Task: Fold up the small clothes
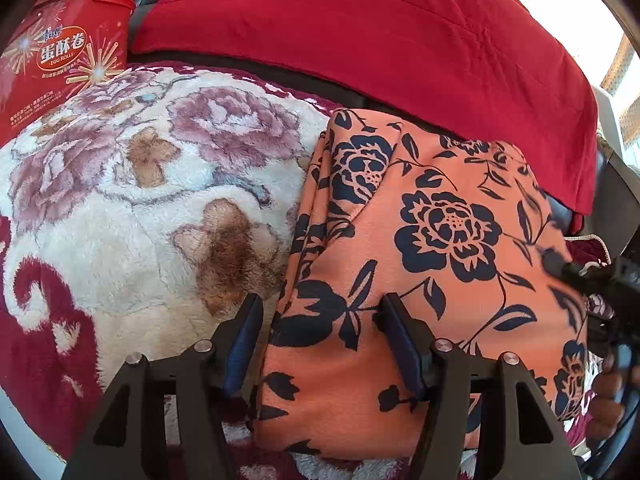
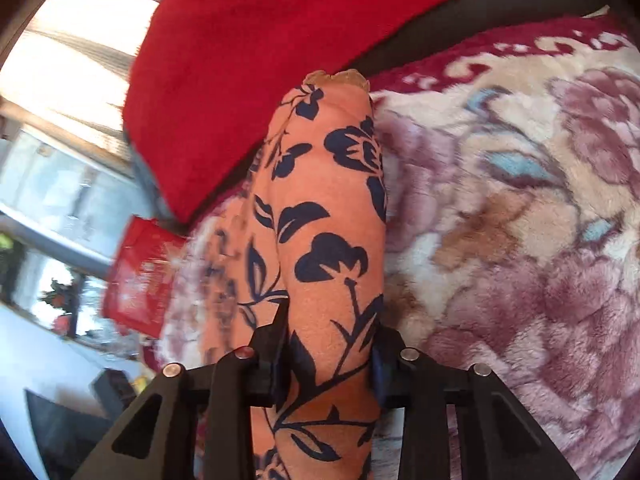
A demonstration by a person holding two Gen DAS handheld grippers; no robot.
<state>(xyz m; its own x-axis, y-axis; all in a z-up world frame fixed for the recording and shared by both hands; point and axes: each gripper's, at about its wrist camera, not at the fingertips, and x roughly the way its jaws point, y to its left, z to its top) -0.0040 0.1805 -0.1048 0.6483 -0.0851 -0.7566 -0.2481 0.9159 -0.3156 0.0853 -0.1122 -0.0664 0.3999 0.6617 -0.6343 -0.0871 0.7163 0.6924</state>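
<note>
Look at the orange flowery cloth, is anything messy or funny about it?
A bit. The orange flowery cloth lies folded but its left edge shows uneven, slipped layers. The right gripper pinches a bunched ridge of it. Nothing looks torn or spilled.

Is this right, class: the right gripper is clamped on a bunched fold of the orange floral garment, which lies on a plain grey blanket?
One detail is wrong. The blanket is not plain grey: it is plush cream with mauve flowers and a dark red border, as the left wrist view shows. The right gripper is indeed clamped on the orange floral garment.
</note>
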